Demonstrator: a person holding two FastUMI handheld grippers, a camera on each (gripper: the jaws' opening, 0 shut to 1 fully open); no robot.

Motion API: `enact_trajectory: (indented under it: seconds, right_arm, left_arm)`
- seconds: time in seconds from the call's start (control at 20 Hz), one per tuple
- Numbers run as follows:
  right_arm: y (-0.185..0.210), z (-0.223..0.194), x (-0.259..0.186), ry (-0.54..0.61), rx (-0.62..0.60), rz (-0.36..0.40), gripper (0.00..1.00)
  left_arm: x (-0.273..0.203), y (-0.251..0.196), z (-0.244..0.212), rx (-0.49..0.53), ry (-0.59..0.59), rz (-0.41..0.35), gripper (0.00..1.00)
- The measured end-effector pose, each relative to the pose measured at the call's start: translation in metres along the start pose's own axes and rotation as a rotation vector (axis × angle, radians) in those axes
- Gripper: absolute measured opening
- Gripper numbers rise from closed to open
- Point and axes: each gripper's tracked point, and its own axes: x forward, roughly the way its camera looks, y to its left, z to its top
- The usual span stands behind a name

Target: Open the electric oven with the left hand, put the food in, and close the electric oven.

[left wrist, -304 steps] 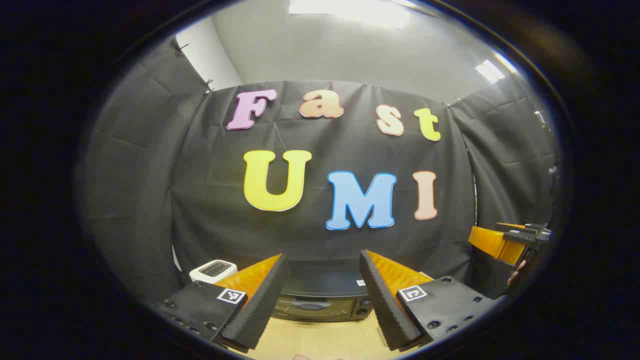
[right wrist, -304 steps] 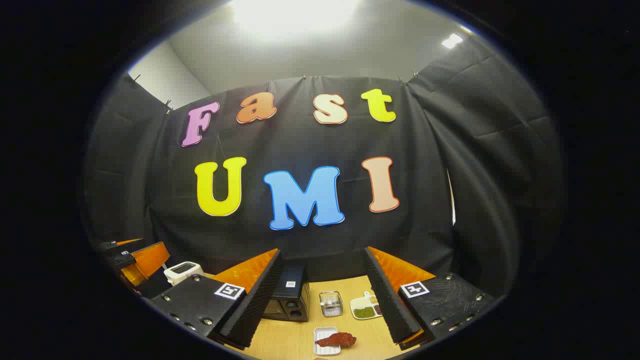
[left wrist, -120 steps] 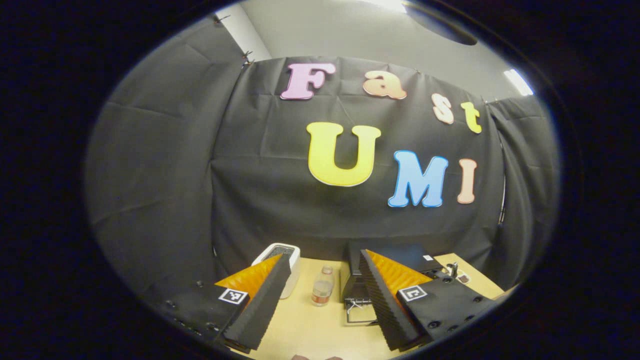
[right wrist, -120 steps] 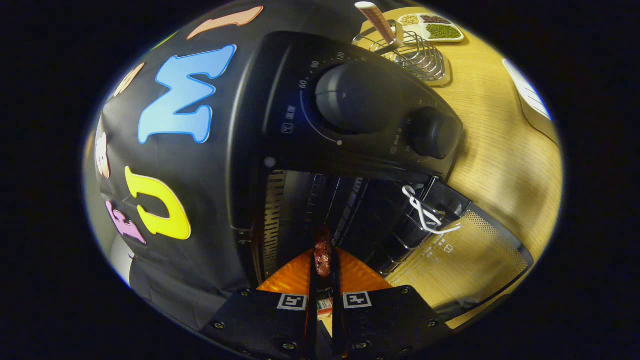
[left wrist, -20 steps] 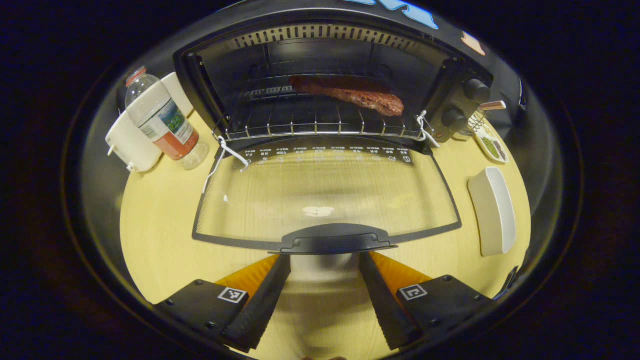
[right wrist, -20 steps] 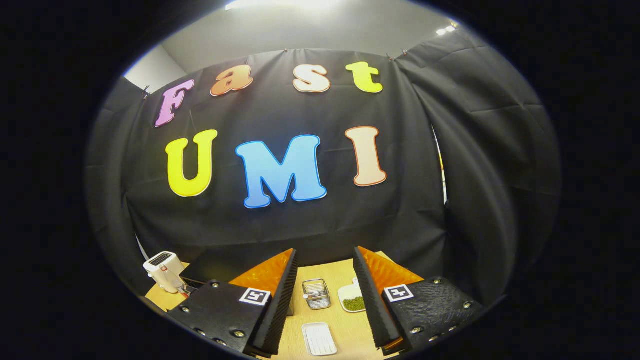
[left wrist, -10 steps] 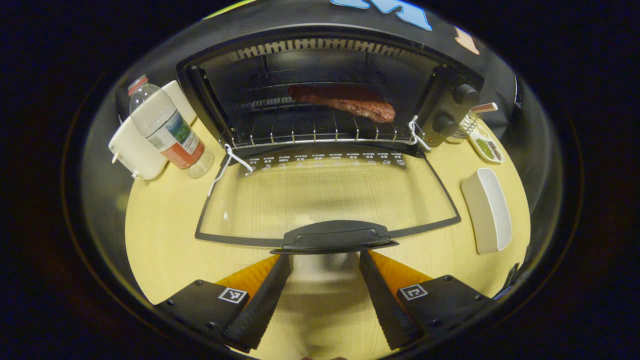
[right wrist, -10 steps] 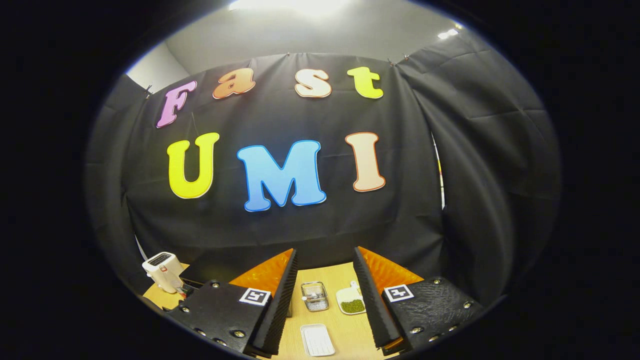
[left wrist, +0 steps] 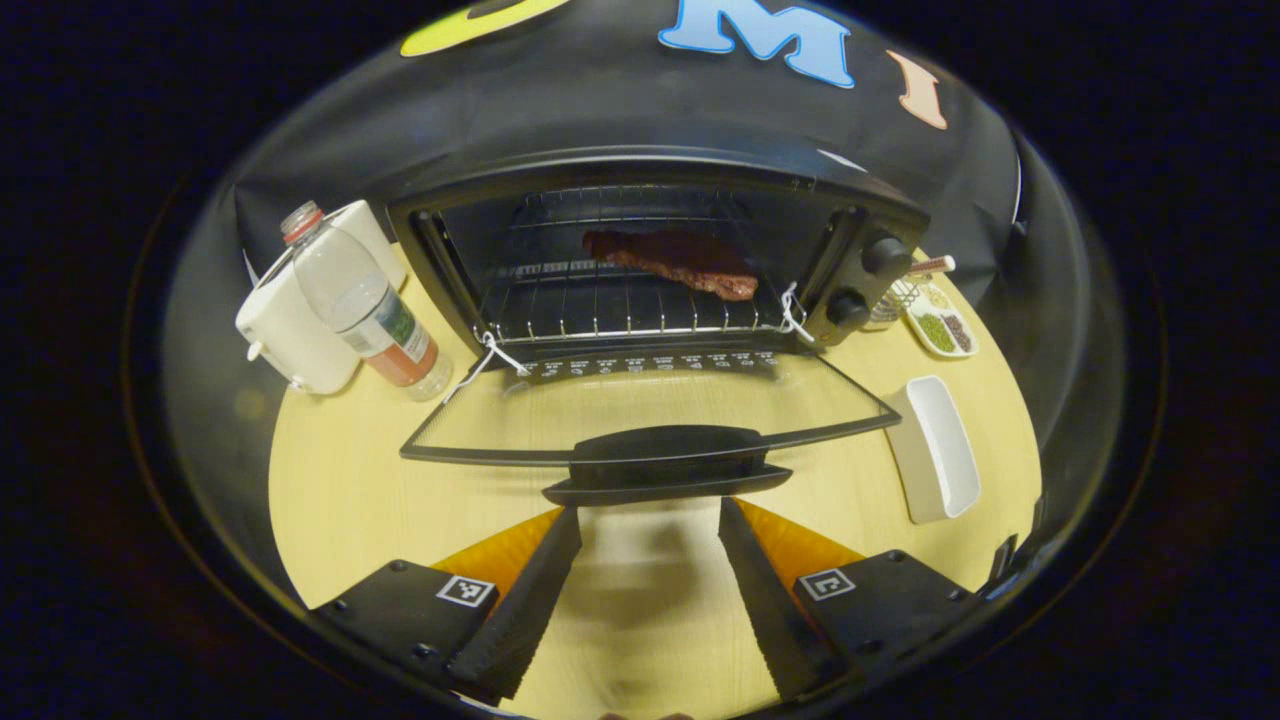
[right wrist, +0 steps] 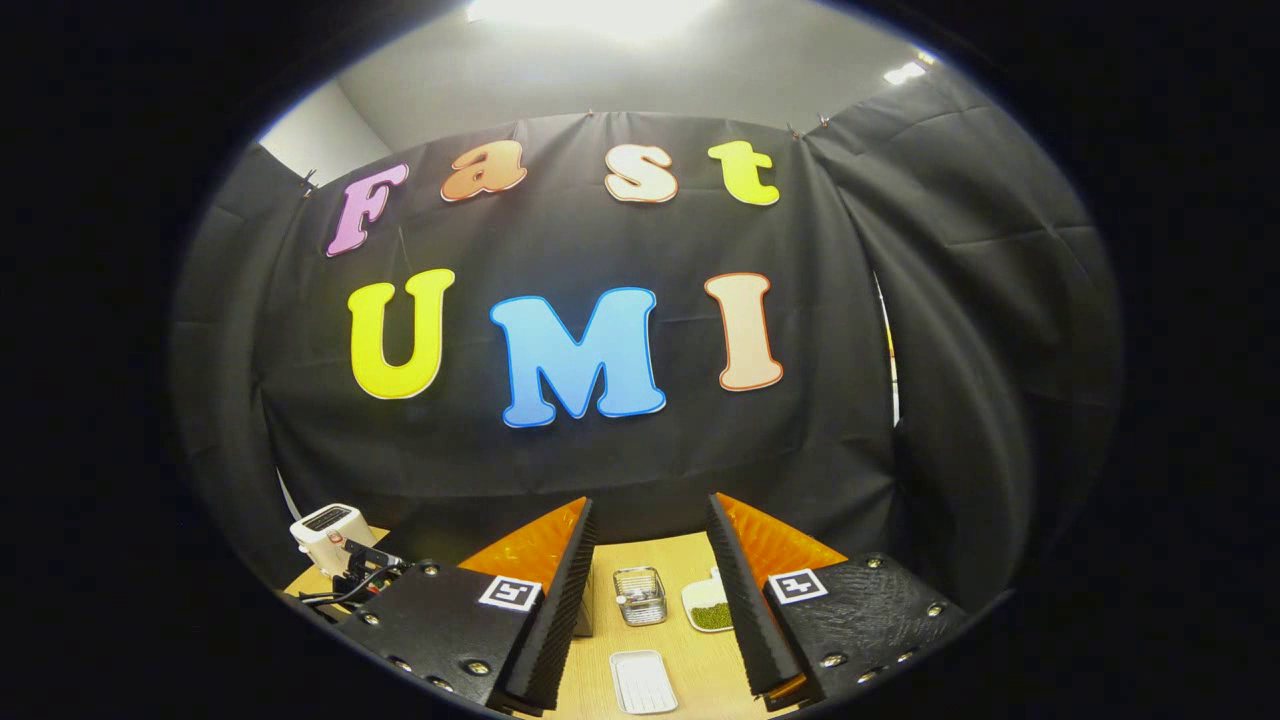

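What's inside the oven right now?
A reddish-brown piece of meat lies on the wire rack inside the oven, toward the right. The cavity's dark back is hard to make out.

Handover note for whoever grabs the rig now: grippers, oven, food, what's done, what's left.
Left gripper: open, holding nothing, just below the door handle.
Right gripper: open, holding nothing, raised over the table.
Meat lies on the rack inside the oven; white dish beside it is bare.
Done: door opened, food in.
Left: door is partway up; swing it shut.
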Motion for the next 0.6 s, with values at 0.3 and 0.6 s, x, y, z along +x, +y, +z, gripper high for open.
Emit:
enact_trajectory:
  seconds: [0.3,0.6]
  right_arm:
    - [-0.001,-0.014,-0.003,0.027,-0.001,-0.015,0.68]
    - [-0.004,-0.017,-0.007,0.036,-0.007,-0.034,0.68]
  left_arm:
    - [-0.009,0.0,0.01,0.0,-0.021,-0.005,0.95]
    - [-0.021,0.0,0.026,0.003,-0.052,-0.004,0.99]
